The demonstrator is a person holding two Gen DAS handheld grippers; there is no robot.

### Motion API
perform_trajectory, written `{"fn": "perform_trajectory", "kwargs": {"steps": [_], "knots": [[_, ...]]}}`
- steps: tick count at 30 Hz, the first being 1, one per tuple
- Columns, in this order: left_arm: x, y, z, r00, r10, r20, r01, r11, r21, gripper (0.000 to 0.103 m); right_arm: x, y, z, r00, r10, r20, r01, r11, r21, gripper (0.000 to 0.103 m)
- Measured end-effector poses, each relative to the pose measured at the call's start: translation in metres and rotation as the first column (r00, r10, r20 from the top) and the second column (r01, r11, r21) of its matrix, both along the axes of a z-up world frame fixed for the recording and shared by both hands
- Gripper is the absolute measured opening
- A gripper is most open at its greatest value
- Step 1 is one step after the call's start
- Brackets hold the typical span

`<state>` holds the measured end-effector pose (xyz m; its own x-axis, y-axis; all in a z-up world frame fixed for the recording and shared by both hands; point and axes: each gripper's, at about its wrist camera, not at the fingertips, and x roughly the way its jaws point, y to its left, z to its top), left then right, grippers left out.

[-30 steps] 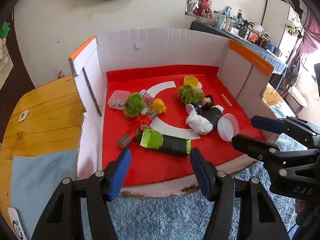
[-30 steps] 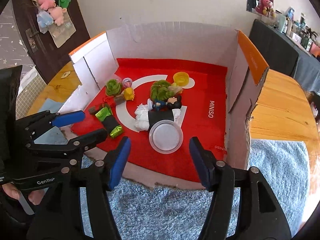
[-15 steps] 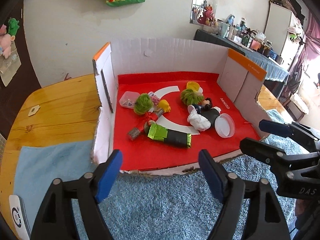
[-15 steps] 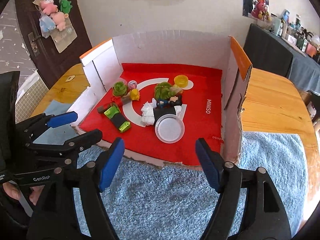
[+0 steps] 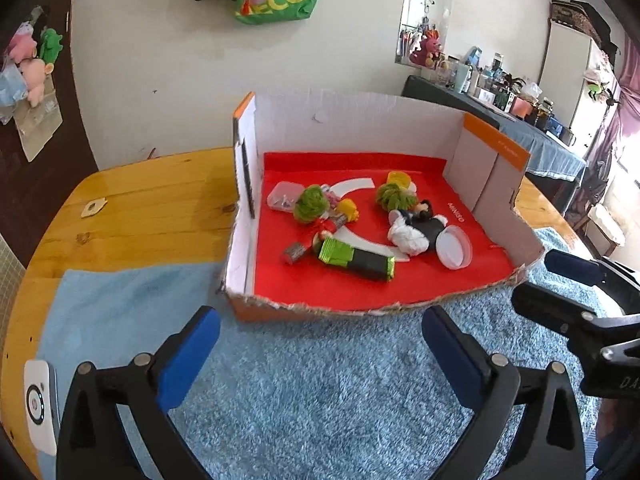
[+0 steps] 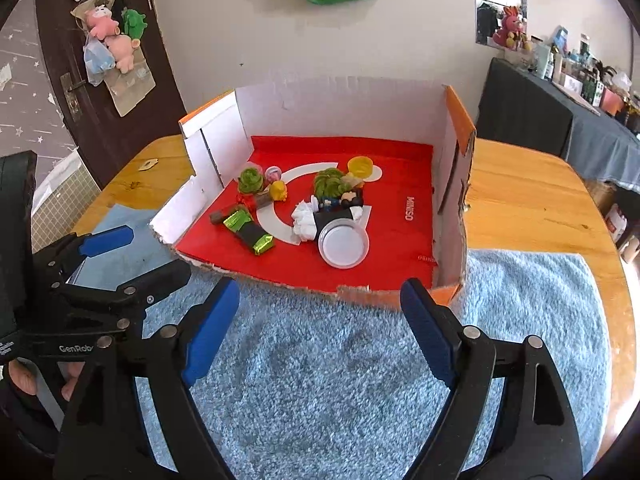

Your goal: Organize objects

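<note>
Both grippers are further back from the cardboard box (image 5: 496, 184) now. The left gripper (image 5: 320, 344) and right gripper (image 6: 320, 320) hover empty over the blue rug (image 6: 340, 380) in front of it, jaws opening wide.

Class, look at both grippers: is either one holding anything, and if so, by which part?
Nothing is held. The left gripper and right gripper hang over the blue rug, jaws opening with nothing between them. The toys lie in the cardboard box.

- The left gripper (image 5: 320, 344) hangs over the blue rug (image 5: 320, 392), jaws opening, nothing between them.
- Beyond it, the cardboard box (image 5: 360, 120) holds small toys, a green-black tube (image 5: 356, 258), and possibly a white lid (image 5: 454, 247).
</note>
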<state>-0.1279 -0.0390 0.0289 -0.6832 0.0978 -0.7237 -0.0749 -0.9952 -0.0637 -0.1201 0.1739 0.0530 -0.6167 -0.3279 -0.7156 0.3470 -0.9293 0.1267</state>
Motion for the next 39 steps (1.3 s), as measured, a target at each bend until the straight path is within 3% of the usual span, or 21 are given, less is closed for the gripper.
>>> {"fn": "perform_trajectory", "kwargs": {"steps": [9,16,19,29,39], "knots": [[0.013,-0.001,-0.015,0.999,0.022,0.026,-0.022,1.0,0.003,0.103,0.014,0.005,-0.011,1.0,-0.016,0.008,0.016,1.0,-0.012,0.087],[0.019,0.006,-0.031,0.997,0.053,0.053,-0.05,0.997,-0.058,0.103,0.021,0.008,-0.022,0.999,-0.031,0.025,0.031,0.999,-0.016,0.091],[0.022,0.007,-0.037,0.996,0.045,0.072,-0.042,0.998,-0.036,0.103,0.023,0.009,-0.028,0.999,-0.041,0.031,0.041,0.999,-0.014,0.097],[0.029,-0.002,-0.045,0.991,0.052,0.127,-0.055,0.998,0.021,0.103,0.027,0.011,-0.046,0.997,-0.051,0.057,0.053,0.998,-0.022,0.102],[0.042,0.001,-0.052,0.985,0.076,0.157,-0.075,0.997,-0.01,0.103,0.033,0.013,-0.054,0.996,-0.062,0.059,0.064,0.998,-0.025,0.103]]}}
